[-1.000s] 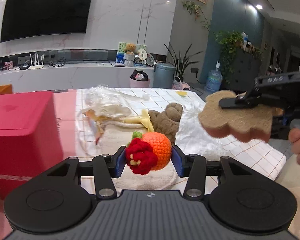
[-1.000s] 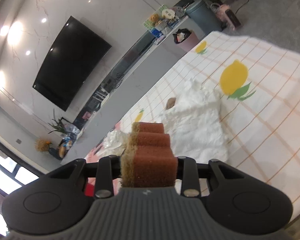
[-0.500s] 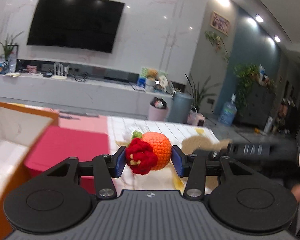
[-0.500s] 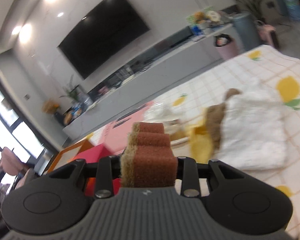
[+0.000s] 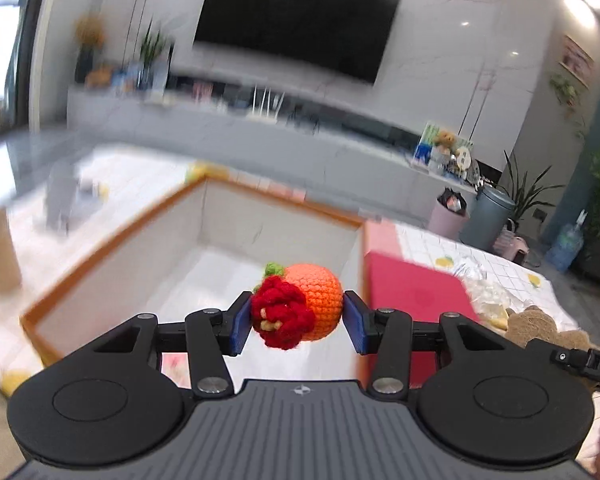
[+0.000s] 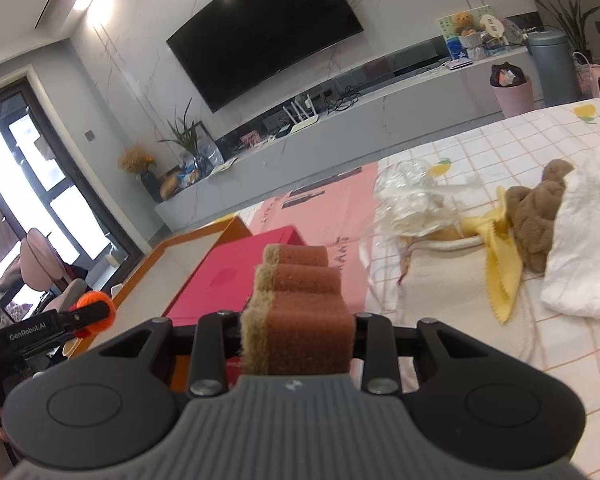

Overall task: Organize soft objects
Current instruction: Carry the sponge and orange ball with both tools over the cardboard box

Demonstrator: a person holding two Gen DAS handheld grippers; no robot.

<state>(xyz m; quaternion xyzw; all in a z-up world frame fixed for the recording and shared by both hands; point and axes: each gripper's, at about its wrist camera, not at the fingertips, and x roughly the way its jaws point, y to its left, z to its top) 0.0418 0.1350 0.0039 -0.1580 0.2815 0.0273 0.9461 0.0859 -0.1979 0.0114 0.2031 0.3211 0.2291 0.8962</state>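
My left gripper [image 5: 298,314] is shut on a crocheted orange ball with a red flower [image 5: 300,306] and holds it above the open orange-rimmed box [image 5: 196,216] with a white inside. My right gripper [image 6: 298,316] is shut on a brown scalloped sponge [image 6: 296,300]; it also shows at the right edge of the left wrist view [image 5: 540,326]. In the right wrist view the left gripper with the orange ball [image 6: 94,308] is at the far left, over the box [image 6: 204,236].
A red box lid [image 6: 236,272] lies beside the orange-rimmed box. On the checked tablecloth [image 6: 540,136] lie a brown plush toy [image 6: 540,216], a yellow cloth [image 6: 500,256], a white cloth [image 6: 588,256], a cream cloth [image 6: 444,280] and a clear plastic bag [image 6: 412,192].
Both grippers have swung left, away from the pile of soft things. The left gripper with the orange ball has moved over the open box. The right gripper with the sponge follows.
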